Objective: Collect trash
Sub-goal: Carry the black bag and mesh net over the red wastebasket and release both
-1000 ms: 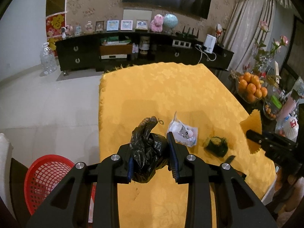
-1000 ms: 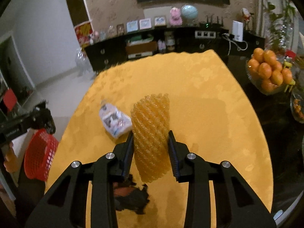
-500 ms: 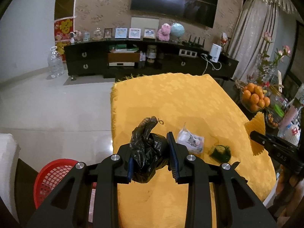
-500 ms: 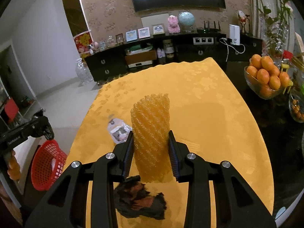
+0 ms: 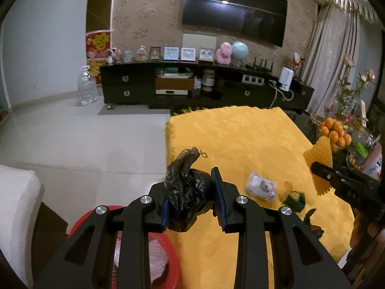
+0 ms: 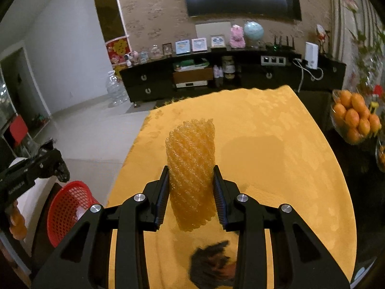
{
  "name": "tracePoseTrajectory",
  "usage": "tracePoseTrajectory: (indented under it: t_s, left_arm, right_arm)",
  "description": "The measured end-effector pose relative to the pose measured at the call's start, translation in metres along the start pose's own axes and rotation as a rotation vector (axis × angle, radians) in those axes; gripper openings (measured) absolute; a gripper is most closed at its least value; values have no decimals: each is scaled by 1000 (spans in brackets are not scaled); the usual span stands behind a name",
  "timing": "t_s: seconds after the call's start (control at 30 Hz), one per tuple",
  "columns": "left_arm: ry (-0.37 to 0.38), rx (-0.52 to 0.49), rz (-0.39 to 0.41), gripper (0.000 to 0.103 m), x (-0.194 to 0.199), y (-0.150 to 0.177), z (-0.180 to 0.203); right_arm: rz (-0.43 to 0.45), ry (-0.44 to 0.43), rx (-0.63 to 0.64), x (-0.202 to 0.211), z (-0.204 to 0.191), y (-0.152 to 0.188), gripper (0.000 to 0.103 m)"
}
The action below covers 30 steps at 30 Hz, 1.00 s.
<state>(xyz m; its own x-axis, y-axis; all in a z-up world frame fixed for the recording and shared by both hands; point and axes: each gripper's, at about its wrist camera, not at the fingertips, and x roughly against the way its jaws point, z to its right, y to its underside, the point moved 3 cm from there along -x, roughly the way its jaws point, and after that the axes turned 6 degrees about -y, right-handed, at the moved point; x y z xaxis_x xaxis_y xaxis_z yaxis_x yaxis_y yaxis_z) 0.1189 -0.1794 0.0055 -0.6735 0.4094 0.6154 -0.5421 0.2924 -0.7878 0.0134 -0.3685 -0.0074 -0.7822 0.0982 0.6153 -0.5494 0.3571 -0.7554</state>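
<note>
Right tongs (image 6: 190, 192) pinch an orange foam net (image 6: 191, 168) — above the yellow tablecloth (image 6: 276, 149).

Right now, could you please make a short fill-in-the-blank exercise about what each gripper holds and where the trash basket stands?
1. The left gripper is shut on a crumpled ____ plastic bag.
2. The right gripper grips an orange foam ____ sleeve.
3. The basket on the floor beside the table is ____.

Missing words: black; net; red
</note>
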Motion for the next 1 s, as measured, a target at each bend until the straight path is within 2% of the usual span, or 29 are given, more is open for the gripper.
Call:
tracePoseTrajectory:
  t_s: [0.4,0.73,1.0]
  left_arm:
    - [-104,90,0,28,9,3,-65]
    - [-174,96,-44,28,5,18,-94]
    - [-217,89,-76,28,5,35,-111]
  right_arm:
    - [-8,-130,154,-33,-95,-32,33]
    - [-67,-220,162,-64,-129,-21,33]
    - [-96,-242,178,-68,-148,-7,33]
